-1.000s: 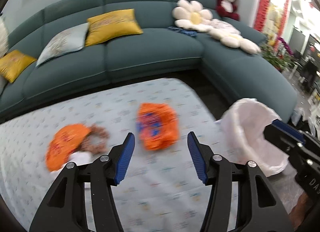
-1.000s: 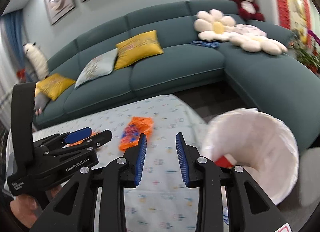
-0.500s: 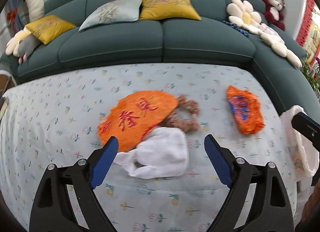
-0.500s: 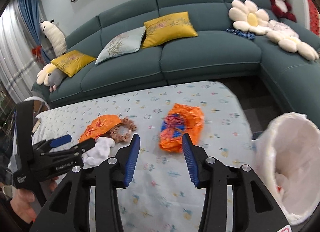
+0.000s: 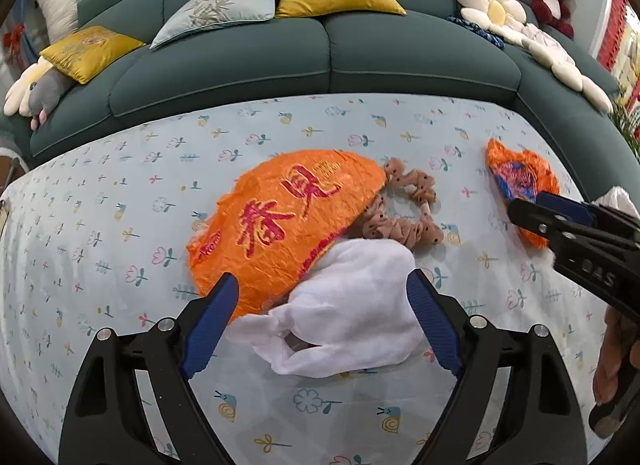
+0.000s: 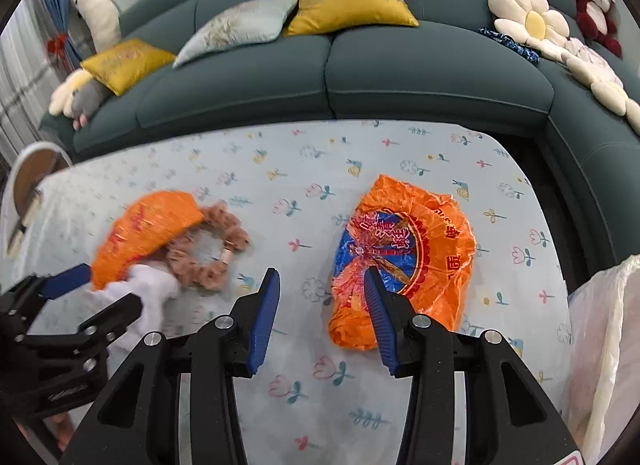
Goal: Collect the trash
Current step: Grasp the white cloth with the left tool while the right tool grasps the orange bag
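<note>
Two-handed trash collection on a floral tablecloth (image 5: 120, 193) before a teal sofa (image 5: 320, 45). The left gripper (image 5: 322, 313) is spread wide and empty, its blue pads flanking a white wad (image 5: 352, 317) that lies directly ahead and between them, touching neither pad as far as can be seen. The wad's long axis runs roughly across the jaw gap, its twisted tail toward the left pad. Behind it, overlapping, lie an orange wrapper (image 5: 280, 221) and a brown scrunchie (image 5: 404, 221). The right gripper (image 6: 322, 305) is also open and empty; a second orange wrapper (image 6: 404, 257) lies ahead and to its right, the right pad over its near edge. A white bag (image 6: 604, 345) stands at the table's right end, nearer the right hand. The left hand is judged nearer the wad.
</note>
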`<move>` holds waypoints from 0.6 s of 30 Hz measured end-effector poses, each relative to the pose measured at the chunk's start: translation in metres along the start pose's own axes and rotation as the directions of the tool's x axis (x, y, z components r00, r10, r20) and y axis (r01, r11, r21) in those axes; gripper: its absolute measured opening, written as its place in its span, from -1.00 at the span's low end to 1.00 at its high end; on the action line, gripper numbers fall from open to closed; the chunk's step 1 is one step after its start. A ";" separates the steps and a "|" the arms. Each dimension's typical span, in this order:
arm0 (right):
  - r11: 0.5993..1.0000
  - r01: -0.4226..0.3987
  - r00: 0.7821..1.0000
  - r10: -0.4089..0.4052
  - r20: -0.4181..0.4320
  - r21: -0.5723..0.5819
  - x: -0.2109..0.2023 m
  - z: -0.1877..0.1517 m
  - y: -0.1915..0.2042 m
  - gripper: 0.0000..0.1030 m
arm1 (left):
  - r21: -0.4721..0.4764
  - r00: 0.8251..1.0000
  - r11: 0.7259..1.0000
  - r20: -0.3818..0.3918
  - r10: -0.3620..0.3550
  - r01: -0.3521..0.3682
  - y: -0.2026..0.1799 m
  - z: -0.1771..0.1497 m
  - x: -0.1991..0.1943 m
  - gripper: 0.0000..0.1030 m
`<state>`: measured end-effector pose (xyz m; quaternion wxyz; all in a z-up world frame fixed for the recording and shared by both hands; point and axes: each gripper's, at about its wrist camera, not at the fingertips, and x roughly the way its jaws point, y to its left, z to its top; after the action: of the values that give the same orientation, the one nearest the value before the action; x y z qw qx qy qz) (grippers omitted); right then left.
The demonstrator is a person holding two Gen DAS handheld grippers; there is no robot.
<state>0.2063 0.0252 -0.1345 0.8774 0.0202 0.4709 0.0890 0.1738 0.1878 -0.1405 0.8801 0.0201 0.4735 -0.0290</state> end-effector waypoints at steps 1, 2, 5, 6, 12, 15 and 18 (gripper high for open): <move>1.000 0.005 1.000 -0.005 -0.008 0.000 0.003 -0.001 -0.001 -0.17 | 0.002 1.000 1.000 -0.007 0.000 0.000 -0.001 -0.002 0.002 0.56; 1.000 0.010 1.000 -0.010 -0.014 0.001 0.006 -0.001 -0.001 -0.22 | 0.002 1.000 1.000 -0.012 -0.003 0.003 -0.001 -0.003 0.004 0.56; 1.000 0.021 0.999 -0.021 -0.036 -0.009 0.013 -0.005 -0.003 -0.44 | 0.003 1.000 1.000 -0.025 -0.003 0.003 -0.002 -0.005 0.007 0.53; 1.000 0.023 0.999 -0.023 -0.040 -0.013 0.014 -0.005 -0.003 -0.48 | 0.002 1.000 1.000 -0.029 -0.003 0.003 -0.002 -0.005 0.008 0.51; 1.000 0.020 0.998 -0.020 -0.057 -0.010 0.016 -0.010 -0.007 -0.82 | -0.004 0.998 1.000 -0.056 -0.018 0.018 -0.006 -0.009 0.012 0.26; 1.000 0.020 0.998 -0.020 -0.057 -0.005 0.017 -0.012 -0.008 -0.86 | 0.003 0.997 1.000 -0.076 -0.027 0.027 -0.010 -0.012 0.015 0.02; 1.000 0.013 0.998 -0.013 -0.057 0.007 0.017 -0.012 -0.009 -0.89 | 0.004 0.996 1.000 -0.078 -0.031 0.031 -0.012 -0.013 0.014 -0.15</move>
<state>0.2065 0.0182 -0.1561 0.8640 0.0177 0.4963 0.0823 0.1701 0.1765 -0.1596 0.8602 0.0163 0.5078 -0.0432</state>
